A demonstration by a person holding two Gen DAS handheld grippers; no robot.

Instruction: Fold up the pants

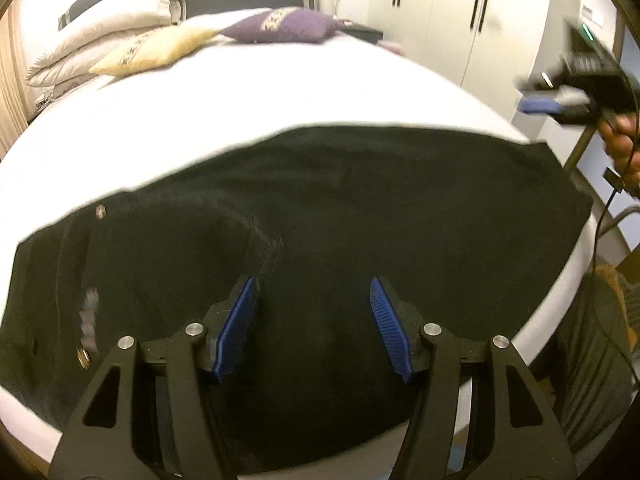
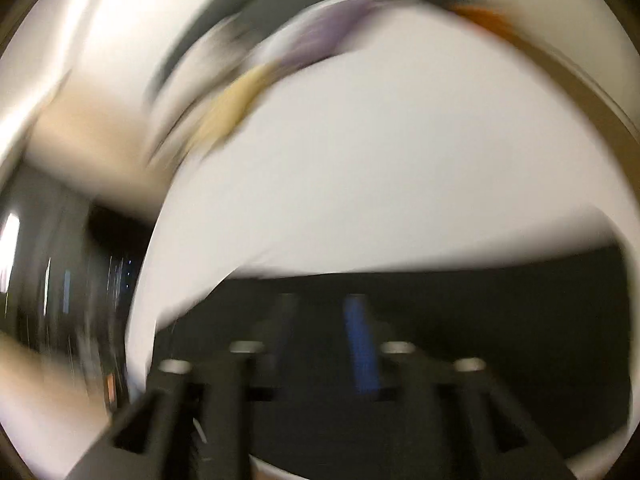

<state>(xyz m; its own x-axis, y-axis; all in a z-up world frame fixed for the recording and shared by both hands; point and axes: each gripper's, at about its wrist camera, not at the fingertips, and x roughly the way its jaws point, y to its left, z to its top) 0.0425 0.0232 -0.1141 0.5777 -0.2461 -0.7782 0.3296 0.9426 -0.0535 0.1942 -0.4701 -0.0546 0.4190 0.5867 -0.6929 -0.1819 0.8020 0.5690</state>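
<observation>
White bed (image 1: 320, 92) carries black pants (image 1: 360, 208) along its near edge; left gripper (image 1: 314, 304) hovers wide, right gripper (image 2: 320, 320) too blurred to tell. Pinch hem squarely.

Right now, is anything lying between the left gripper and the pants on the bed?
Nothing visible. The left gripper hangs open directly over the black pants, spread on the white bed; the cushions sit far behind.

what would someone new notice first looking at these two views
A large black pair of pants lies spread across the near end of a white-sheeted bed. The left gripper hangs open above the dark cloth, blue pads wide apart. A purple cushion and a yellow cushion lie at the far end; the right wrist view is heavily motion-blurred.
</observation>
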